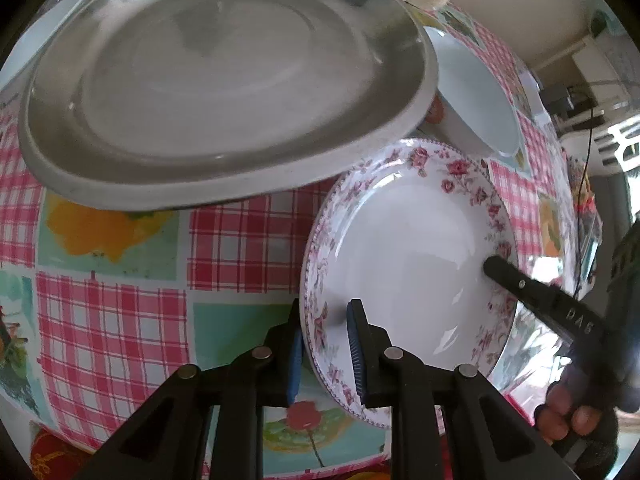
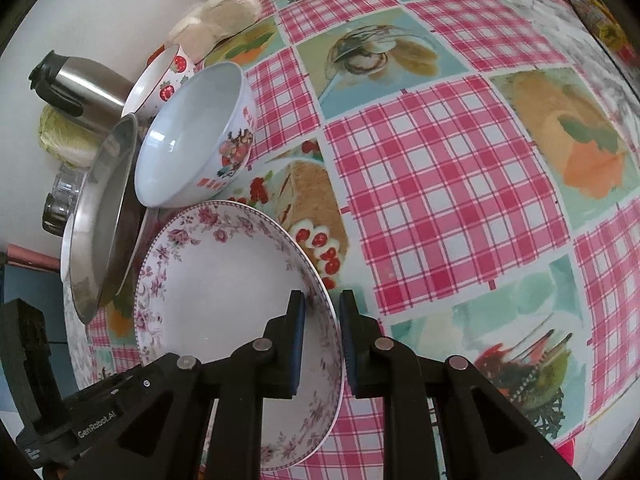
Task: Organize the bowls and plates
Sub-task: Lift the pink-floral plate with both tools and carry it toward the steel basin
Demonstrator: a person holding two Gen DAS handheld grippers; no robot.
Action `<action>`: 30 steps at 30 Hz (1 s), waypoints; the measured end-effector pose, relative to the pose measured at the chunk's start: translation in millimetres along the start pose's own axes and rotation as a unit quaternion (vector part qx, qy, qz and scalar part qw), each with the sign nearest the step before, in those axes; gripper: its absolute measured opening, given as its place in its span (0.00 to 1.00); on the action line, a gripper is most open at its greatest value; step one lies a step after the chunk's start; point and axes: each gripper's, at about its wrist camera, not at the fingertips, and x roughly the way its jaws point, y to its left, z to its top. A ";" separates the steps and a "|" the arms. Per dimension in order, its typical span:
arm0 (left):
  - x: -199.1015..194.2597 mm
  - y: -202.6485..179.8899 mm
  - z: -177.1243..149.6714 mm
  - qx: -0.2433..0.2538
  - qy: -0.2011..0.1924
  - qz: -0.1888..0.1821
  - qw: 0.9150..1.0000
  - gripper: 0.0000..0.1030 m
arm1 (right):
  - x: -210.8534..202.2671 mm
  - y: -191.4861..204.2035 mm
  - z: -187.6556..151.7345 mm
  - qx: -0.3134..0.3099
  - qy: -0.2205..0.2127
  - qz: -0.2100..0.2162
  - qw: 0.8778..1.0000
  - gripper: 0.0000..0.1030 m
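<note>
My left gripper [image 1: 326, 354] had its blue pads on either side of the floral-rimmed plate's [image 1: 408, 264] near rim, one under, one over, pinching it. My right gripper [image 2: 322, 346] straddled the opposite rim of that same plate [image 2: 224, 280], jaws narrowly parted around the edge; whether the pads actually pressed the china, I couldn't tell. From the left wrist view its black finger [image 1: 520, 284] lay across the plate's far rim. The plate sat tilted over the pink-checked tablecloth [image 2: 432, 184], held between both grippers. Just beyond it, a stainless steel plate [image 1: 224, 80] hung tilted above the cloth, its edge overlapping the floral rim. Beside that stood a white bowl with red fruit print [image 2: 196, 132], and behind it a strawberry-patterned bowl [image 2: 164, 76], both toward the table's wall edge. A steel thermos [image 2: 80, 84] and a cabbage [image 2: 68, 140] sat against the wall.
</note>
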 end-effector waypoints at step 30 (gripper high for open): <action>-47.4 -14.1 -0.8 0.023 -0.053 -0.003 0.998 0.21 | -49.6 4.8 -11.6 -0.013 -0.043 0.054 0.998 0.18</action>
